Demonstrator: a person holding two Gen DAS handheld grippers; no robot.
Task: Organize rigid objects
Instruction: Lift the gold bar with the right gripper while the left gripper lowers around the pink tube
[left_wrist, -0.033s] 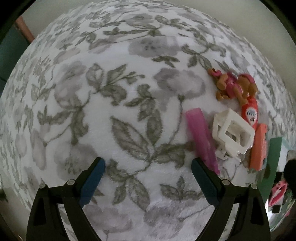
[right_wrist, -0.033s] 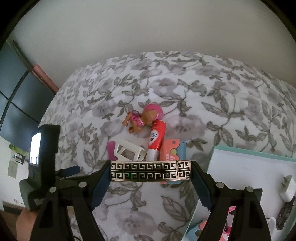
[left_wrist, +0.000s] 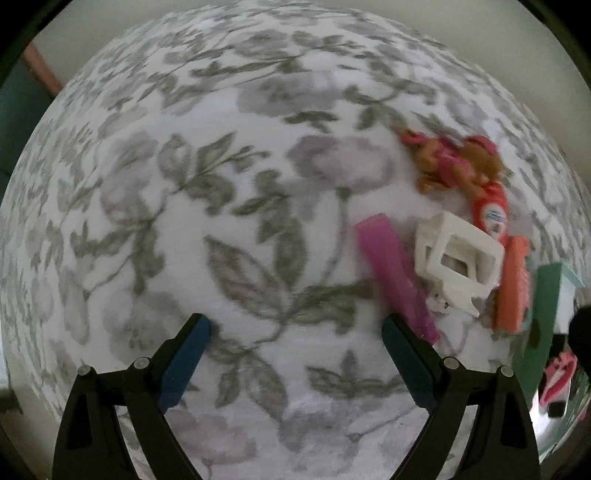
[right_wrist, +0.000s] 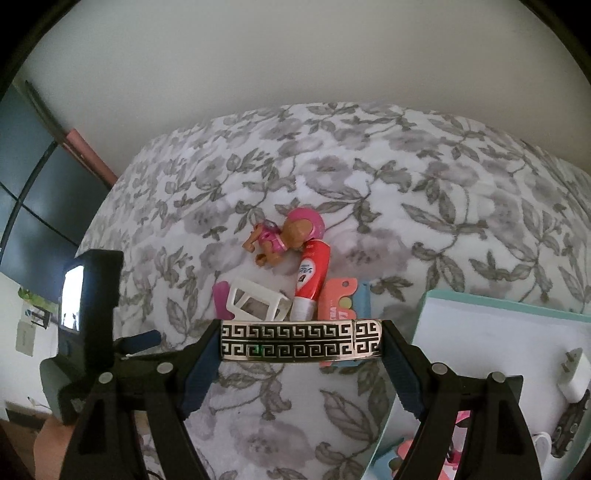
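Observation:
My right gripper is shut on a silver bracelet with a black key pattern, held crosswise above the floral bedspread. Behind it lies a cluster: a pink dog figure, a red tube, a white hair claw, a magenta strip and an orange toe separator. My left gripper is open over bare bedspread, nothing between its fingers. To its right lie the magenta strip, the white claw, the dog figure, the tube and the orange piece.
A teal box with a white inside stands at the right, holding a white charger and a dark item; its edge shows in the left wrist view. The left gripper's body stands at the left. A wall rises behind the bed.

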